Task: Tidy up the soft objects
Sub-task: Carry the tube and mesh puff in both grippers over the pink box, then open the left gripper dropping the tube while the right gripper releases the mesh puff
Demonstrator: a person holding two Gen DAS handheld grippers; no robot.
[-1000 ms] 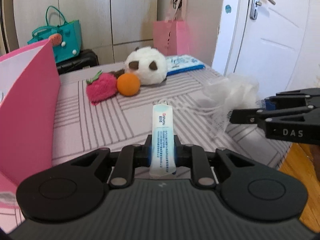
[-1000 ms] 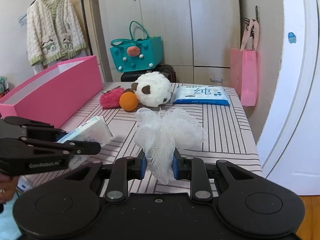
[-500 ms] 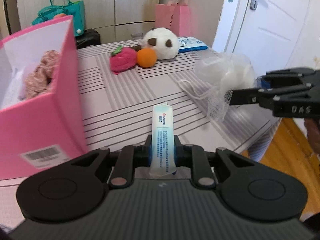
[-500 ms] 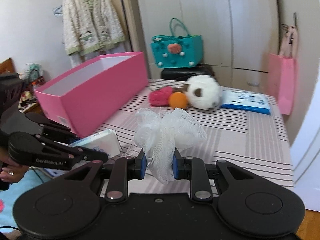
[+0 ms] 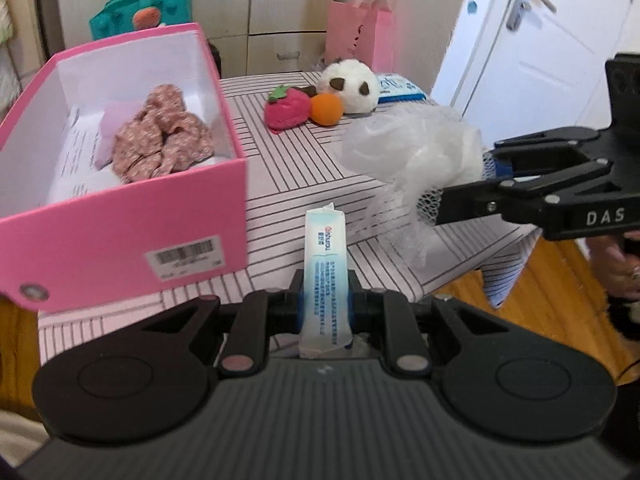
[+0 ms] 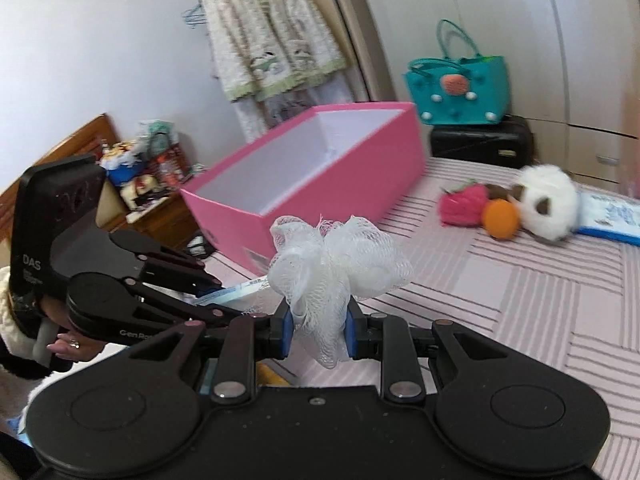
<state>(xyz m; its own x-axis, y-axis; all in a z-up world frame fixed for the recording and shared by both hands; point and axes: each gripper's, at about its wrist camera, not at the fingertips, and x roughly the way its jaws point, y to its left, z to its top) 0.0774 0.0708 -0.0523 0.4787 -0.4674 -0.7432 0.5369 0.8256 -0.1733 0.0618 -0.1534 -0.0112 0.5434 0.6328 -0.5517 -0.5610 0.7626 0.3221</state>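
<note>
A tissue pack (image 5: 325,276) is clamped upright in the left tongs (image 5: 324,304), above the near edge of the striped bench (image 5: 296,168). A white mesh sponge (image 6: 332,268) is pinched in the right tongs (image 6: 318,336), off the bench, beside the pink box (image 5: 120,224). A flowered cloth (image 5: 160,136) lies inside the box. A plush strawberry (image 5: 286,110), an orange ball (image 5: 327,109) and a plush panda (image 5: 352,86) lie together at the far end.
</note>
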